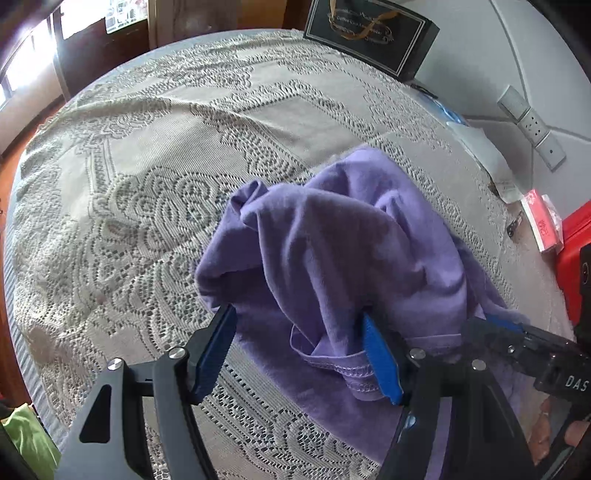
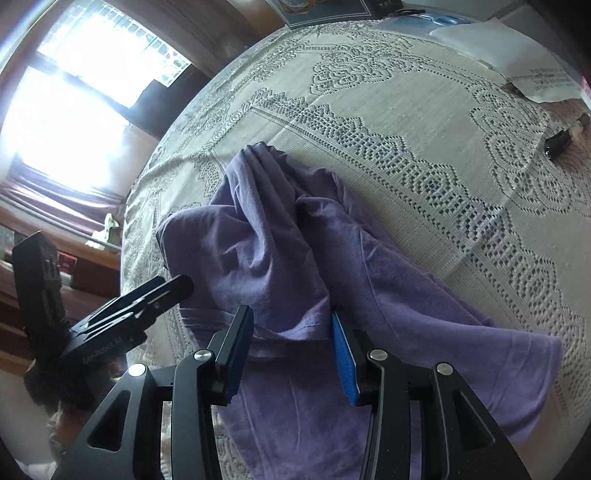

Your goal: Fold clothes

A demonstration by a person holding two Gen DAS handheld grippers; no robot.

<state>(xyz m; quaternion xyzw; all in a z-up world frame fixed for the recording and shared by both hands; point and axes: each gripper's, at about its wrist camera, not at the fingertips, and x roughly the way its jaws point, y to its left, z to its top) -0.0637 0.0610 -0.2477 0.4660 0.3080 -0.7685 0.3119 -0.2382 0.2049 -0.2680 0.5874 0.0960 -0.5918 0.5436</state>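
Observation:
A crumpled purple garment (image 1: 332,251) lies in a heap on the lace tablecloth (image 1: 147,184). My left gripper (image 1: 299,314) is open, its blue-padded fingers (image 1: 380,362) spread at the near edge of the heap, with a hemmed fold between them. The right gripper shows at the right edge of the left wrist view (image 1: 517,332), its tips against the cloth. In the right wrist view the garment (image 2: 295,258) spreads toward me; my right gripper (image 2: 291,317) is open with its fingers at a hem edge. The left gripper (image 2: 155,295) reaches in from the left.
A dark framed box (image 1: 369,33) stands at the table's far edge. A white paper (image 1: 480,155), a red-and-white packet (image 1: 541,225) and a red case (image 1: 576,266) lie at the right. A small dark object (image 2: 561,142) lies on the cloth. A window (image 2: 74,110) glares left.

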